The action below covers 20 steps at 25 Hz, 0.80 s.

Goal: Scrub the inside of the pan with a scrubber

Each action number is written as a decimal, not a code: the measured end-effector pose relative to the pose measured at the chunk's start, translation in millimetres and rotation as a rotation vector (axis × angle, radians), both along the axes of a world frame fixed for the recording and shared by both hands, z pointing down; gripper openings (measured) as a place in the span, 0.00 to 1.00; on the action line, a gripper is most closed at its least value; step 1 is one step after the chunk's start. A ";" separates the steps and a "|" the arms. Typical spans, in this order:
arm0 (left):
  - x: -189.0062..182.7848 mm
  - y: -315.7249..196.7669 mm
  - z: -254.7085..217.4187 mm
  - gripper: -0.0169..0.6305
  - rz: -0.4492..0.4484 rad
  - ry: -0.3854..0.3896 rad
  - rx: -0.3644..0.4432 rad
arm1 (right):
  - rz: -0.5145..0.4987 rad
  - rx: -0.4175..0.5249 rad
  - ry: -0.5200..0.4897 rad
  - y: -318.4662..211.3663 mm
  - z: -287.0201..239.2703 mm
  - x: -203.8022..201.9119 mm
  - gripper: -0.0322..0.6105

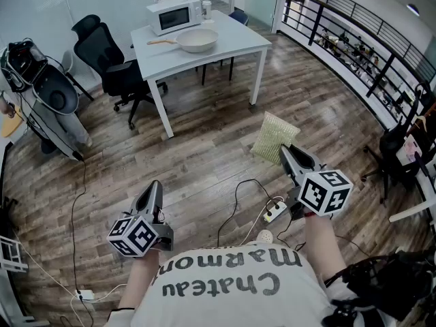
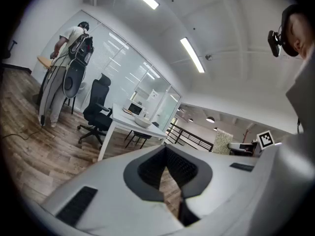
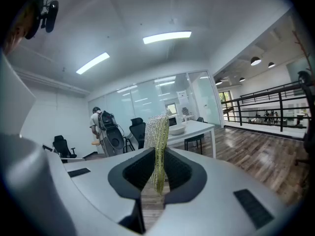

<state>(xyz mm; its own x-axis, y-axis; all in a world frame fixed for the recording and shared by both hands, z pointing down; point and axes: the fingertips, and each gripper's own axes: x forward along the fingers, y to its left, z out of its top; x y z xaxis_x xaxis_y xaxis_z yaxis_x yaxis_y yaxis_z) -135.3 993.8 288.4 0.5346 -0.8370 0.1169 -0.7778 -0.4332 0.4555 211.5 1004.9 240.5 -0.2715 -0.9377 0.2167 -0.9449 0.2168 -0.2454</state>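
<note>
Jaws of the right gripper (image 1: pixel 285 149) are clamped on the scrubber (image 1: pixel 274 137); the left gripper (image 1: pixel 156 184) is shut, empty. The pan (image 1: pixel 197 40), near the table's (image 1: pixel 238 46) far edge, should be approached with the grip kept firm.

Office, looks like a mezzanine level. Wood-look floor (image 1: pixel 204 148), white desk (image 1: pixel 225 46) at 12 o'clock with a microwave (image 1: pixel 175 15) on it. Black swivel chairs (image 1: pixel 112 70) at 11, black railing (image 1: pixel 354 39) at 2. Glass partition walls (image 3: pixel 147 100), ceiling strip lights (image 3: pixel 167 37). Power strip (image 1: pixel 275 211) on the floor at 5.
</note>
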 end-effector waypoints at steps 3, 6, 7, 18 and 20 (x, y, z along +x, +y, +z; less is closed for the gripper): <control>-2.1 -2.8 0.9 0.03 -0.009 0.010 -0.007 | -0.002 -0.007 0.013 -2.5 0.7 -0.6 0.14; -2.0 -6.0 0.4 0.03 -0.010 0.016 -0.006 | -0.001 -0.007 0.016 -5.9 -0.2 0.2 0.14; -2.6 -7.1 0.1 0.03 -0.010 0.015 -0.004 | -0.001 -0.006 0.016 -7.3 -0.2 -0.4 0.14; -8.5 -23.8 9.6 0.03 -0.019 0.023 -0.026 | -0.015 -0.033 -0.017 -27.0 11.4 -7.2 0.14; -7.5 -29.5 17.0 0.03 -0.027 0.027 -0.047 | -0.015 -0.052 -0.008 -35.6 17.2 -3.2 0.14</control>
